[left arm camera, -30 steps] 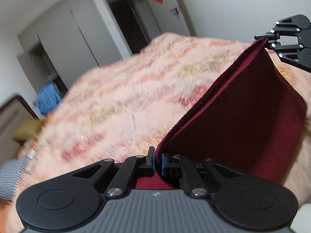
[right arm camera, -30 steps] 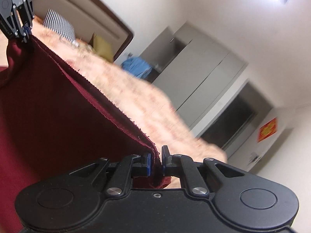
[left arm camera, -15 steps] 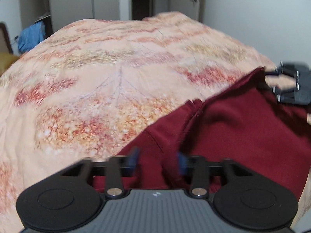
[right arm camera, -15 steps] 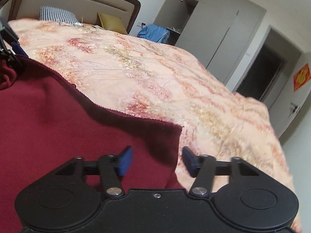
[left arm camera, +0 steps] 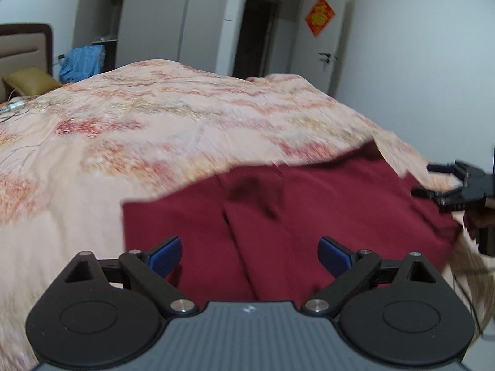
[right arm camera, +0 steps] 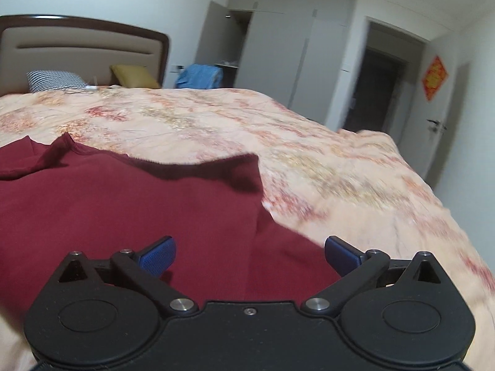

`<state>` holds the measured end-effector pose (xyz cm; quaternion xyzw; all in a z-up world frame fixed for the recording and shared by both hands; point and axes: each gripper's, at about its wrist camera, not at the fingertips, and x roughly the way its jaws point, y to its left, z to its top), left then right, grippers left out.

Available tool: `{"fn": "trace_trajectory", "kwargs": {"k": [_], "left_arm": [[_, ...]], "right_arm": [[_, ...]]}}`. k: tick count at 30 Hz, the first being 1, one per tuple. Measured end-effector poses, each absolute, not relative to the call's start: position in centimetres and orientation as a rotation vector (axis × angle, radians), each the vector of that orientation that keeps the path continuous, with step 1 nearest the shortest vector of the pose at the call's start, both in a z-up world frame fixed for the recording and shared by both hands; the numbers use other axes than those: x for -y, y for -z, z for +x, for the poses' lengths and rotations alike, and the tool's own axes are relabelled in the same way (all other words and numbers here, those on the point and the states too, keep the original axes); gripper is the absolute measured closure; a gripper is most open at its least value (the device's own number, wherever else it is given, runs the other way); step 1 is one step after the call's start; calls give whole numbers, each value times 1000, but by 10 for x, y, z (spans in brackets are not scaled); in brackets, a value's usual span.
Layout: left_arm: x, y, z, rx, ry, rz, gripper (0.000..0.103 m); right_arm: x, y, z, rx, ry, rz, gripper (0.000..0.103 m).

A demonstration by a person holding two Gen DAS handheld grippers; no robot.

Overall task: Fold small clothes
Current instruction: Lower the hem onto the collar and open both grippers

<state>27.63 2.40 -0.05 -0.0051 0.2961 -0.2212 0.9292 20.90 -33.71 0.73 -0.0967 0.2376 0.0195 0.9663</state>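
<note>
Looking along your left gripper (left arm camera: 250, 255), you can see its jaws have just been opening and now stand wide with nothing pinched, the dark red garment (left arm camera: 278, 216) you held taut a second ago now lying on the floral bedspread (left arm camera: 154, 130), with your right gripper at three o'clock. From your right gripper (right arm camera: 250, 255), spread equally wide and empty, the garment runs from centre toward nine o'clock, its far edge rumpled, though blur hides how flat it lies. That release likely lays one fold down; smoothing probably comes next.

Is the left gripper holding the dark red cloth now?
No, the left gripper stands wide open, and the dark red cloth lies flat on the bed, untouched by its fingers.
</note>
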Motion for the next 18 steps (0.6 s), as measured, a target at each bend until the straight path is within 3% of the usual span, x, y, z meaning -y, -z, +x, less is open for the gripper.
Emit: {"fn": "trace_trajectory", "kwargs": {"k": [2,4,5,6,8,10,12,16,18], "left_arm": [[-12,8,266,-615,427,31,6],[-4,13,262,-606,388,60,14],[-1,14,263,-608,370,66,29],[-1,13,266,-610,349,64,56],[-7,9,274,-620,327,6,89],[-21,3,278,-606,265,-77,96],[-38,0,280,-592,212,-186,97],[-75,21,286,-659,162,-440,97],[-81,27,279,-639,179,-481,91]], "right_arm": [[336,0,197,-485,-24,-189,1],[334,6,188,-495,-12,-189,1],[334,8,185,-496,-6,-185,1],[332,10,181,-493,-1,-177,1],[333,11,176,-489,9,-146,1],[334,12,173,-484,22,-111,1],[337,15,172,-492,28,-78,1],[339,19,169,-497,39,-46,1],[341,19,166,-492,39,-41,1]]}}
